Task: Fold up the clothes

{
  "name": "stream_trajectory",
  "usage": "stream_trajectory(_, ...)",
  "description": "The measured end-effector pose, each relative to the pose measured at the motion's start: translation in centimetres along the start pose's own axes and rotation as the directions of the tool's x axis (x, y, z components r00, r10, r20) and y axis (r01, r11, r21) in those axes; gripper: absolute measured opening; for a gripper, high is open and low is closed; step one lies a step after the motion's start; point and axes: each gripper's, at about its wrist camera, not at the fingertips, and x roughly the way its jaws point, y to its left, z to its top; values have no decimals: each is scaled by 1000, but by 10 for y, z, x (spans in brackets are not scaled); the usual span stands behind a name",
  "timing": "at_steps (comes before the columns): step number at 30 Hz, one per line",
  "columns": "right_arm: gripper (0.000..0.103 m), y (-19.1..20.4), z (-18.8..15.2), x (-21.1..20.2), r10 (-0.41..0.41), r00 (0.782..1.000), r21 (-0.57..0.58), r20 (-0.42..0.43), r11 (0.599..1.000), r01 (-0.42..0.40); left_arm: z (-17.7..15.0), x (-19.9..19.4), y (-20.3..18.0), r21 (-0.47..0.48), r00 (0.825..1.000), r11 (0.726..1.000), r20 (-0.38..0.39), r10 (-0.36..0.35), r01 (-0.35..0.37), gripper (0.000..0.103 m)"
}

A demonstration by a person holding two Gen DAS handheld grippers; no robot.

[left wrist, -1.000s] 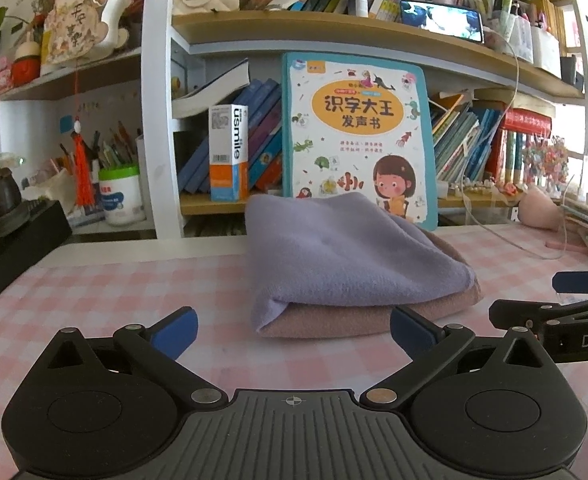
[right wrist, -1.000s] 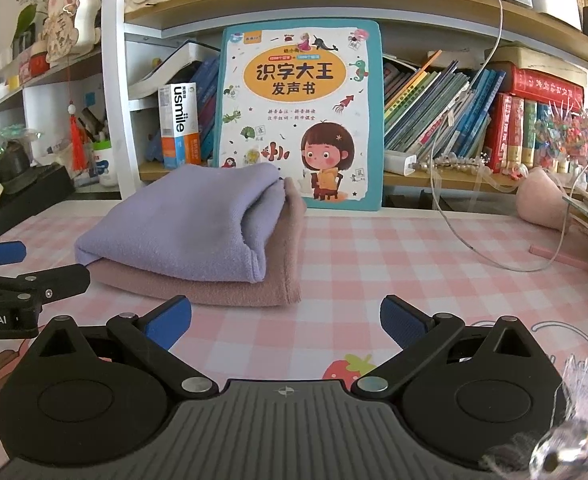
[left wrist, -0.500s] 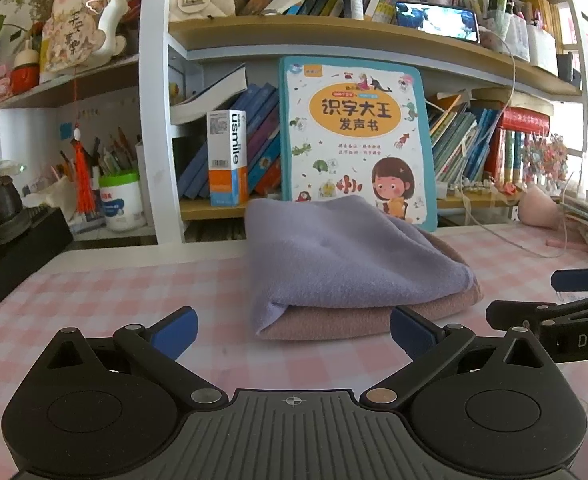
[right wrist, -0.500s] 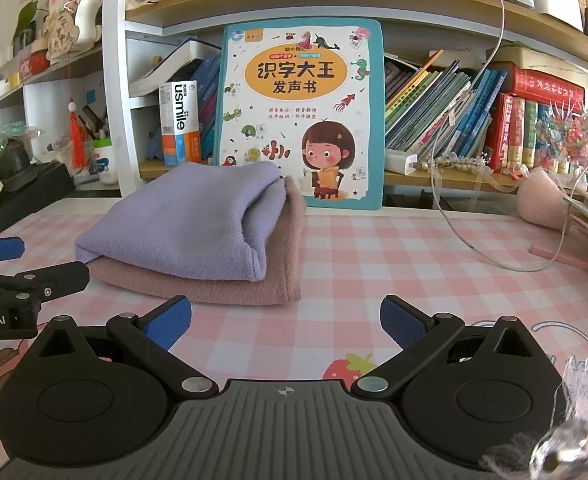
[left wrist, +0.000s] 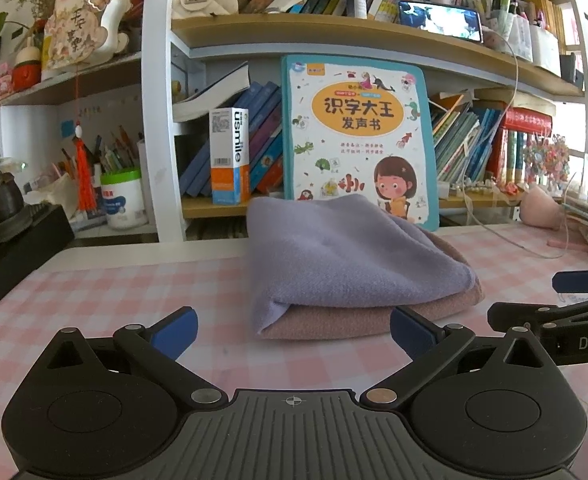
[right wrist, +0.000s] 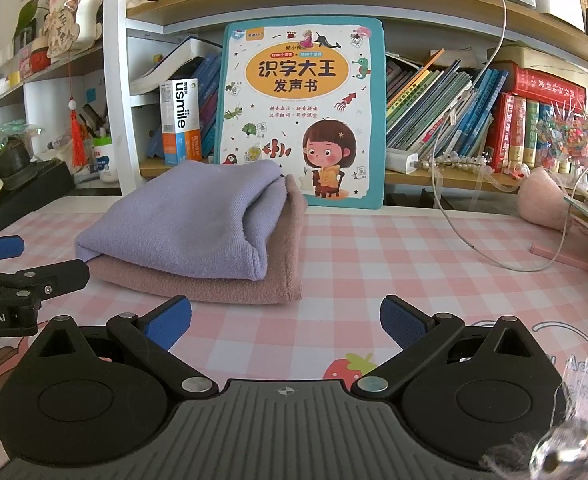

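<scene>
Barely anything has been altered over the last second: both grippers are kept low and level over the counter [right wrist: 374, 248], left gripper [left wrist: 293, 326] and right gripper [right wrist: 285, 318] spread wide and empty. Just beyond, 2 folded cloths are stacked, lilac cloth [left wrist: 334, 256] on pink cloth [right wrist: 262, 286]; folding is judged finished.

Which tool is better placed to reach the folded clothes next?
Left, marginally: the left tool faces the folded purple cloth head-on, while the right tool, also open and empty, has the stack off to its left.
</scene>
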Motion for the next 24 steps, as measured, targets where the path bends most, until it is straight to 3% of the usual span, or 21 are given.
stream_trajectory(24, 102, 0, 0, 1, 2, 1000, -4, -6, 1000, -2, 0, 0, 2, -8, 1000, 1000, -2, -19, 19, 103)
